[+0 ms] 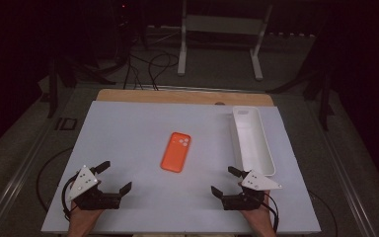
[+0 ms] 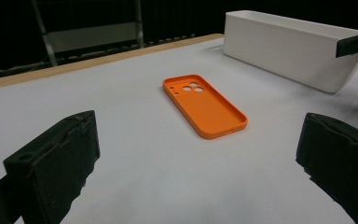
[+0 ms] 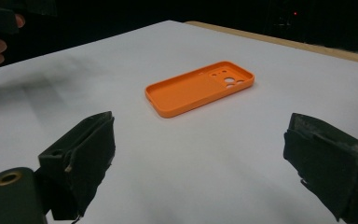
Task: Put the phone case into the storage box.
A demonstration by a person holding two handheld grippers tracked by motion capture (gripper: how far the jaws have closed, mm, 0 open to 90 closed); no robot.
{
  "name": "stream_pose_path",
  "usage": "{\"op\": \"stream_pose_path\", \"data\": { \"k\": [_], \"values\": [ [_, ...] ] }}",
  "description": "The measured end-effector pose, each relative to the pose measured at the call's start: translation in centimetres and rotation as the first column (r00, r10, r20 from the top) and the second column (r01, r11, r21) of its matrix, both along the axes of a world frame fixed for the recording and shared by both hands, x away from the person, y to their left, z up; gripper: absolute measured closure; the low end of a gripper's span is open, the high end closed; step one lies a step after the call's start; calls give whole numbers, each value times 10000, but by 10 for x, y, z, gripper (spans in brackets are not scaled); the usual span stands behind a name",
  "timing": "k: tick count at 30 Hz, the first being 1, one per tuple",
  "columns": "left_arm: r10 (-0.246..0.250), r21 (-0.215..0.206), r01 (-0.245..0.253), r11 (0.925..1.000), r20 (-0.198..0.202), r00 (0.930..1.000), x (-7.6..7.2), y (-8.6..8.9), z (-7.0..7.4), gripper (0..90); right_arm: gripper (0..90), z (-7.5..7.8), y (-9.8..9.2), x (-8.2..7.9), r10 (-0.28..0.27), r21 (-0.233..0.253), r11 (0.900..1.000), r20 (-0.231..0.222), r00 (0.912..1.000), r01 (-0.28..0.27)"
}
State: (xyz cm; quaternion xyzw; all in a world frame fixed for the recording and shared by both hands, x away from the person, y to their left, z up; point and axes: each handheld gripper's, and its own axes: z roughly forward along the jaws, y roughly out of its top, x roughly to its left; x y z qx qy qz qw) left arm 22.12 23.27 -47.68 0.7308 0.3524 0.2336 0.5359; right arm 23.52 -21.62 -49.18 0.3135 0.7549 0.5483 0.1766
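Things on the white table (image 1: 128, 133) count out simply: one orange case (image 1: 175, 152), one white tray (image 1: 253, 140), two grippers. The case lies flat near the middle of the table, open side up (its camera holes toward the far end), touched by nothing. The tray, long and narrow, sits to the right of the case and apart from it, running from the far edge toward the near side. The left gripper (image 1: 114, 177) rests near the front left corner with its jaws wide apart and nothing between them; the right gripper (image 1: 226, 180) rests near the front right, just off the near end of the tray, jaws likewise wide and empty. Both point inward toward the case, which lies ahead of each and well clear of the jaws.
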Motion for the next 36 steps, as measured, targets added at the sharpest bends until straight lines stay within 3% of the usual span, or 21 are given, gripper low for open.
{"op": "stream_pose_path", "data": {
  "k": [10,26,36],
  "values": [
    [-135,137,138,9998,-235,9996,5,-7,6,1,88,0,3,-1,-2,-6,10000,32,10000,2],
    [-354,449,404,9982,-1066,9937,30,-29,15,32,88,-1,7,-2,36,-30,10000,21,10000,-36],
    [-528,651,620,9960,-1339,9896,45,-45,15,41,89,-1,7,-2,6,-78,10000,58,10000,-5]
  ]
}}
